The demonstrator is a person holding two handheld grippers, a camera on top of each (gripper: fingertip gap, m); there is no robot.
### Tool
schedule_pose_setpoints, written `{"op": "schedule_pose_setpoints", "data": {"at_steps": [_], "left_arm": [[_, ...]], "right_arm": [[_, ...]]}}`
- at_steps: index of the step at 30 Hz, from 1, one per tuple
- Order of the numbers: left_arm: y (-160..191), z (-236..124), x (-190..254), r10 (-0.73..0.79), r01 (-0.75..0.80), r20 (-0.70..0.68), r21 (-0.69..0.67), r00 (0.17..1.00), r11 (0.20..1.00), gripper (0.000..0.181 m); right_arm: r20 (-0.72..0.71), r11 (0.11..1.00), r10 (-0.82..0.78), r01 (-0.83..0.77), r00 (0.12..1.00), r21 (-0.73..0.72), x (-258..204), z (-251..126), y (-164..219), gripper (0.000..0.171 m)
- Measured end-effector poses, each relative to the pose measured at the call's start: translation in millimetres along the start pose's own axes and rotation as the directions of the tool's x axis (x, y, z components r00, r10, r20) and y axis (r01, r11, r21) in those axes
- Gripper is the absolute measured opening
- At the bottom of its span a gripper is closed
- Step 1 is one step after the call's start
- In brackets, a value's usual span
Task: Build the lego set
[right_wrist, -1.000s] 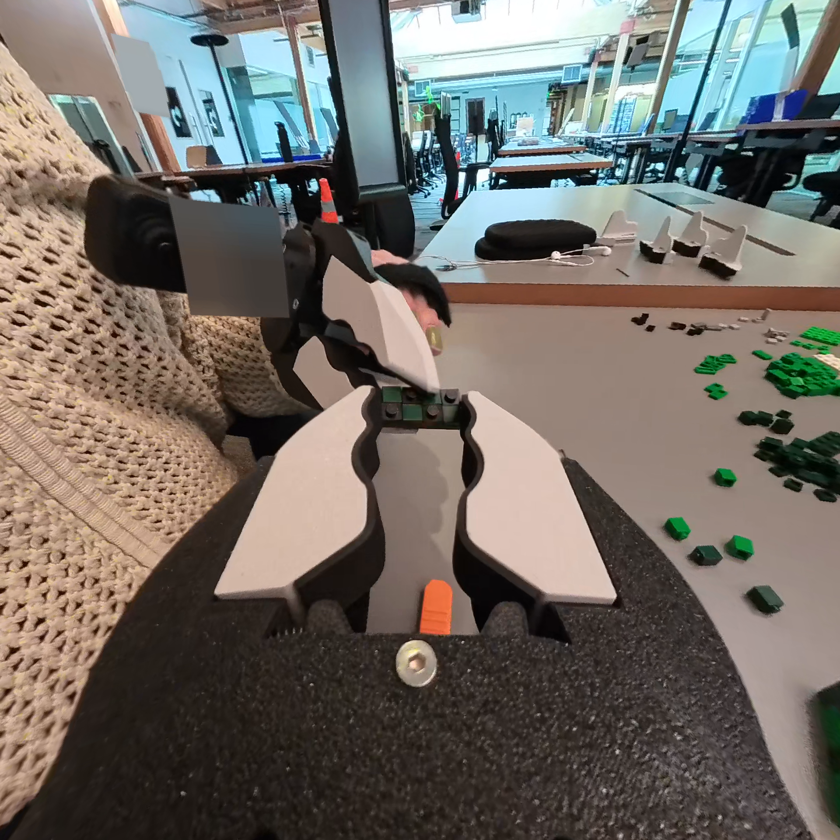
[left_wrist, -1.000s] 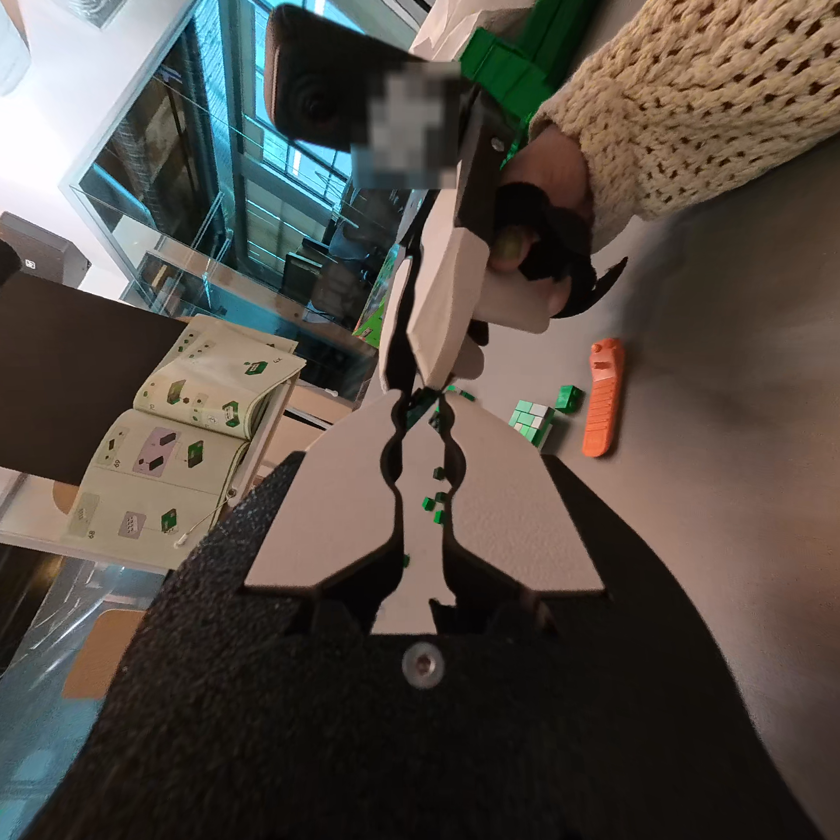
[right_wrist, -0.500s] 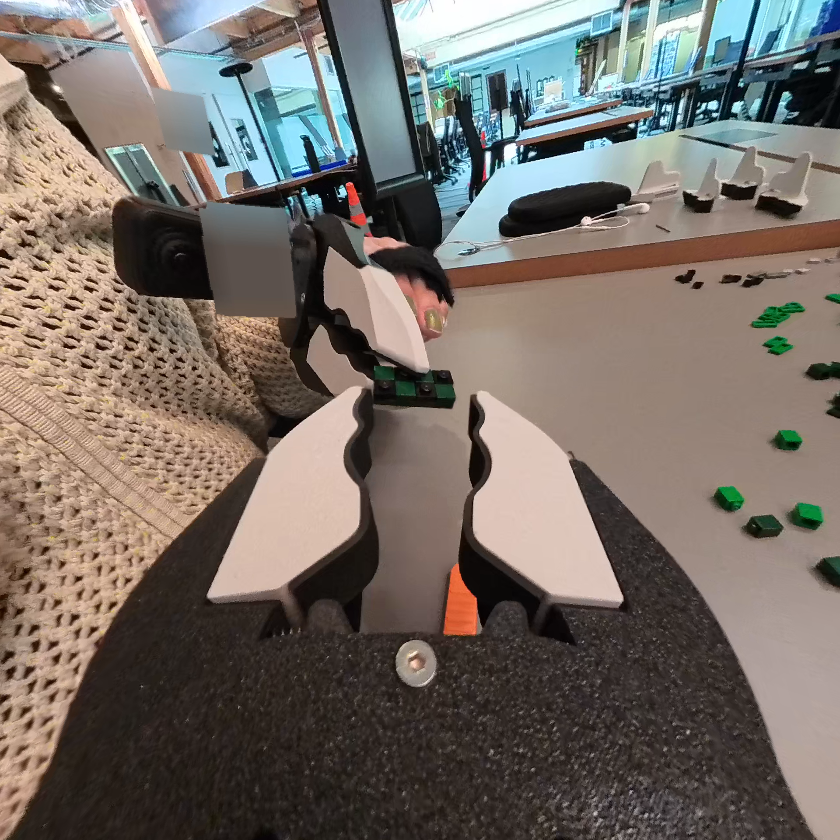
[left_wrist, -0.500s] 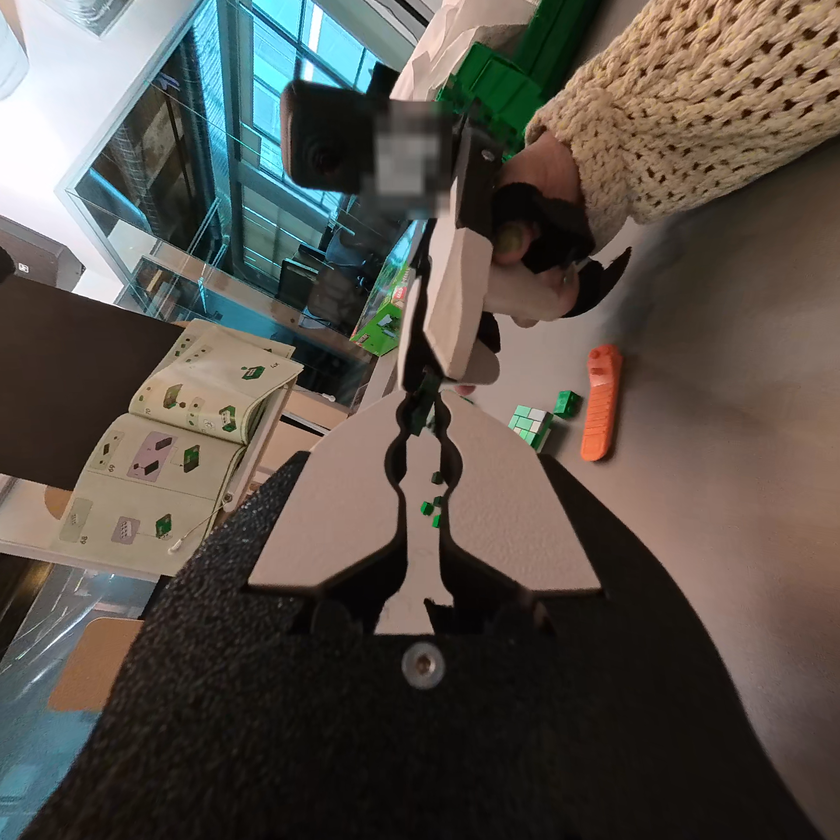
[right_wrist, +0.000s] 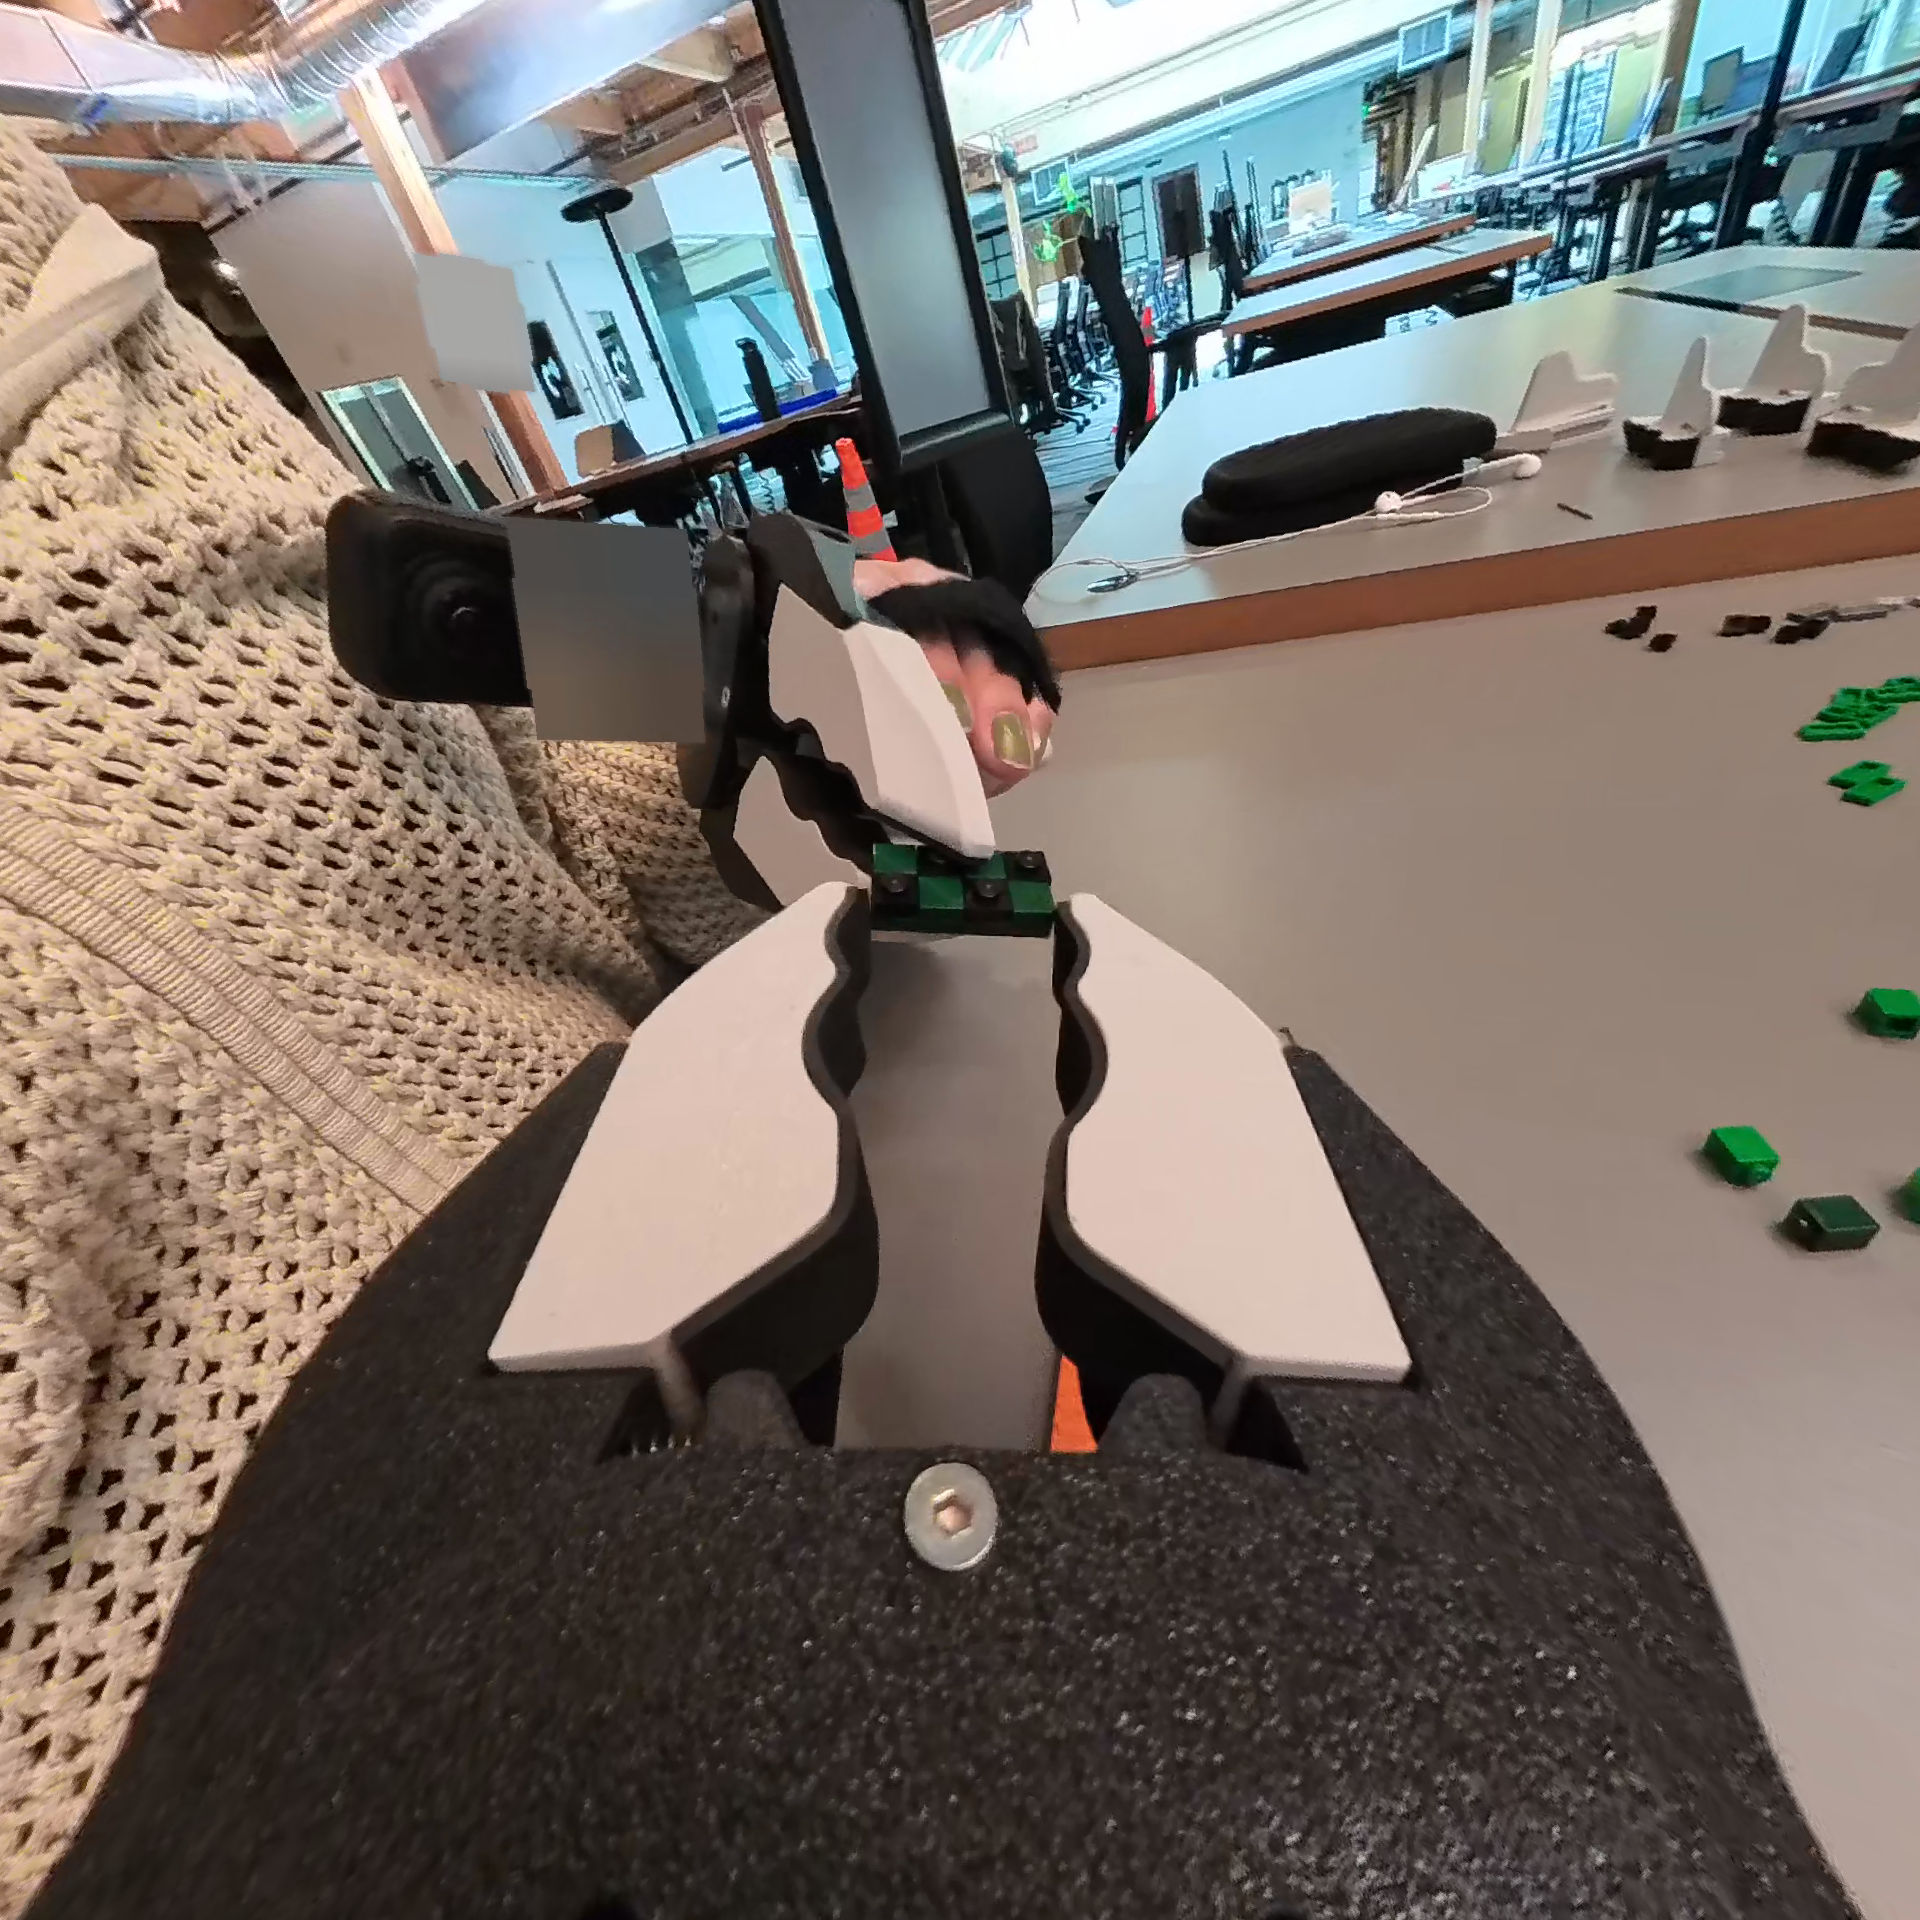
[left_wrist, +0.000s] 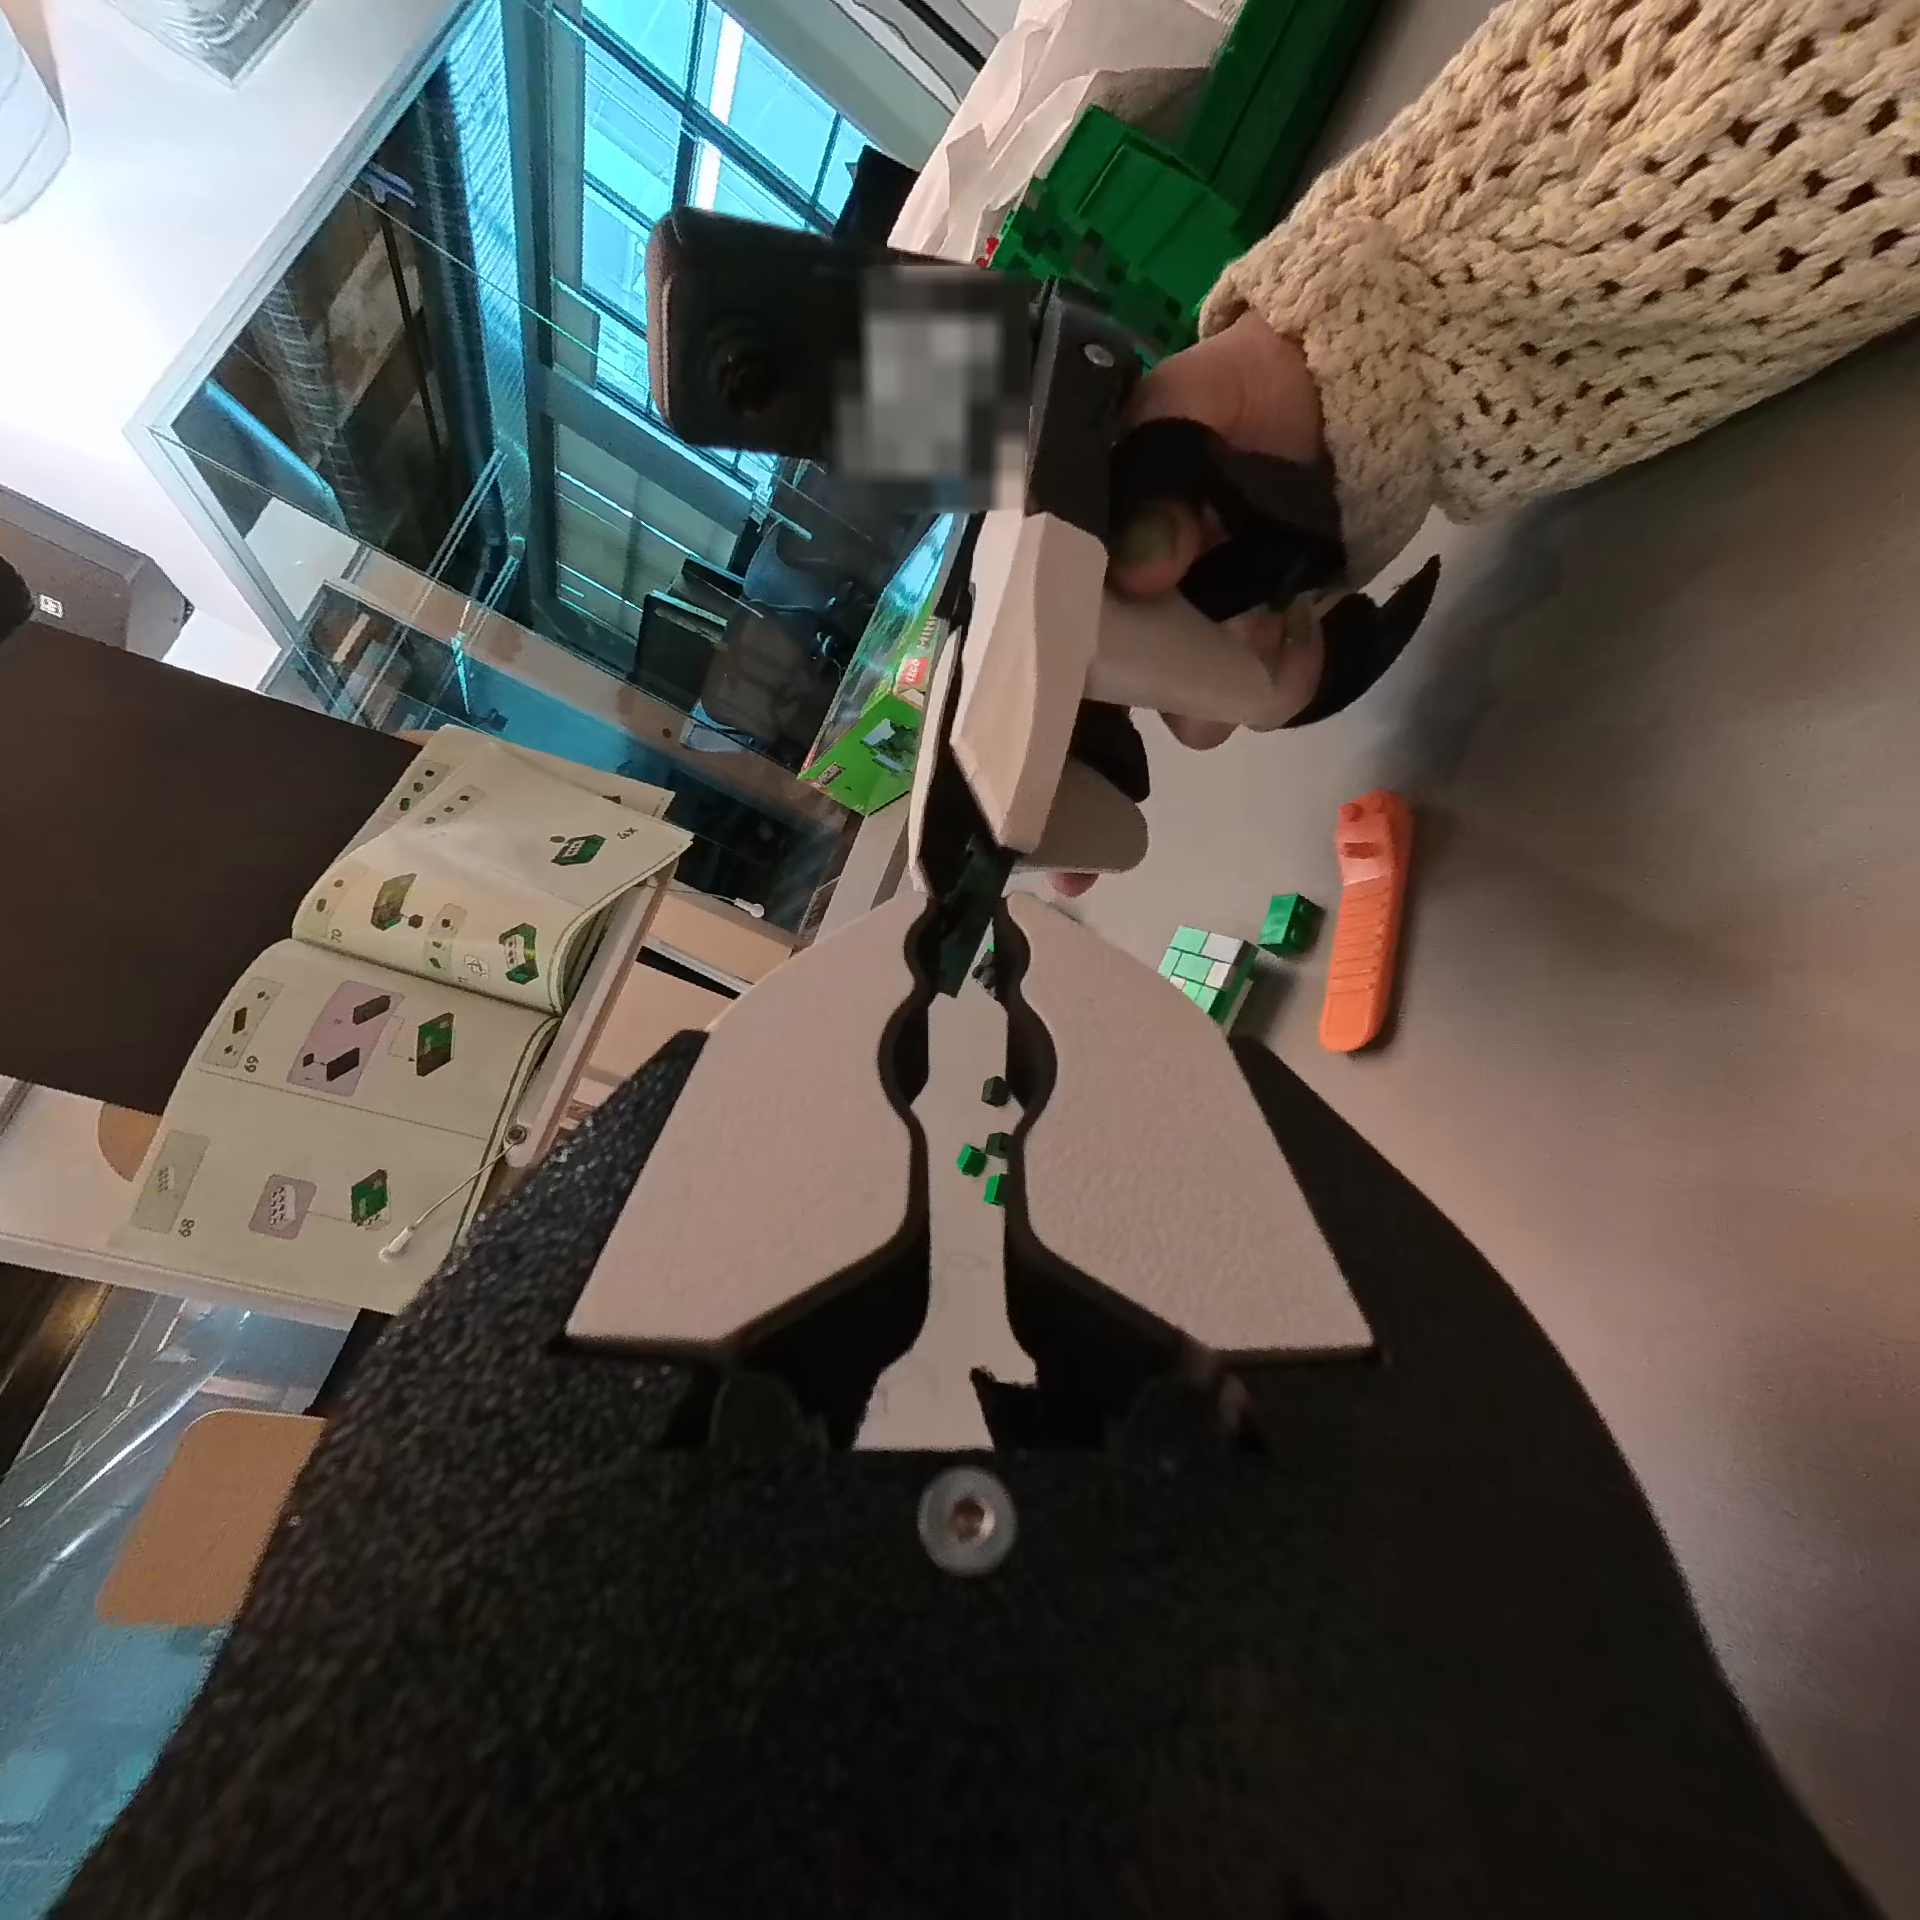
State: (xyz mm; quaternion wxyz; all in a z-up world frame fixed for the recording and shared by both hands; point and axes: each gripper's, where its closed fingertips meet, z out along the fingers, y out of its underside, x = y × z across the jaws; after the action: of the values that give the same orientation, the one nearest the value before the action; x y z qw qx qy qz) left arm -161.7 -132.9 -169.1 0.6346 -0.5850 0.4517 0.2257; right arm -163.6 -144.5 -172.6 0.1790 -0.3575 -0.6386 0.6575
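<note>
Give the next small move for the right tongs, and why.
Probably close the right tongs a touch onto the green-and-black plate assembly. Its two ends sit right at their tips, but contact is unclear, and the left tongs pinch it top and bottom near one end only. A firmer two-sided hold seems wise before pressing anything on.

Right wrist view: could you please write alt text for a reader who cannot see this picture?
A small green and black lego piece sits between the tips of the right gripper, while the left gripper pinches its far end from above. Behind lies a grey table with scattered loose green bricks; a cream knitted sleeve fills the left side.
</note>
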Motion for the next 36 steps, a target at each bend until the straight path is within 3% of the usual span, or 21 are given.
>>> {"op": "schedule_pose_setpoints", "data": {"at_steps": [5, 9, 11, 15, 22, 30, 36], "left_arm": [[2, 1, 3, -0.073, 0.073, -0.033, -0.004, 0.997, 0.997, 0.012], [8, -1, 5, -0.289, 0.289, -0.095, -0.011, 0.953, 0.957, 0.033], [12, -2, 5, -0.433, 0.434, -0.129, -0.025, 0.892, 0.901, 0.034], [9, -7, 6, -0.678, 0.69, -0.252, -0.052, 0.69, 0.722, 0.03], [1, -13, 0, -0.795, 0.838, -0.346, -0.044, 0.497, 0.544, 0.04], [0, -10, 6, -0.756, 0.79, -0.333, -0.05, 0.563, 0.611, 0.041], [-1, -9, 4, -0.752, 0.79, -0.328, -0.029, 0.571, 0.613, 0.033]], "right_arm": [[-0.023, 0.999, -0.035, 0.035, 0.999, -0.026, 1, -1, 2, 0.033], [-0.05, 0.994, -0.106, 0.104, 0.993, -0.033, 2, -1, 2, 0.033], [-0.063, 0.988, -0.149, 0.146, 0.987, -0.042, 2, -1, 3, 0.033], [-0.078, 0.972, -0.233, 0.228, 0.969, -0.062, 1, 2, 6, 0.033], [-0.096, 0.963, -0.27, 0.266, 0.958, -0.044, 1, 0, 1, 0.033], [-0.085, 0.96, -0.277, 0.273, 0.957, -0.055, 0, 3, 4, 0.033], [-0.077, 0.96, -0.28, 0.276, 0.957, -0.051, -2, 3, 4, 0.033]]}}
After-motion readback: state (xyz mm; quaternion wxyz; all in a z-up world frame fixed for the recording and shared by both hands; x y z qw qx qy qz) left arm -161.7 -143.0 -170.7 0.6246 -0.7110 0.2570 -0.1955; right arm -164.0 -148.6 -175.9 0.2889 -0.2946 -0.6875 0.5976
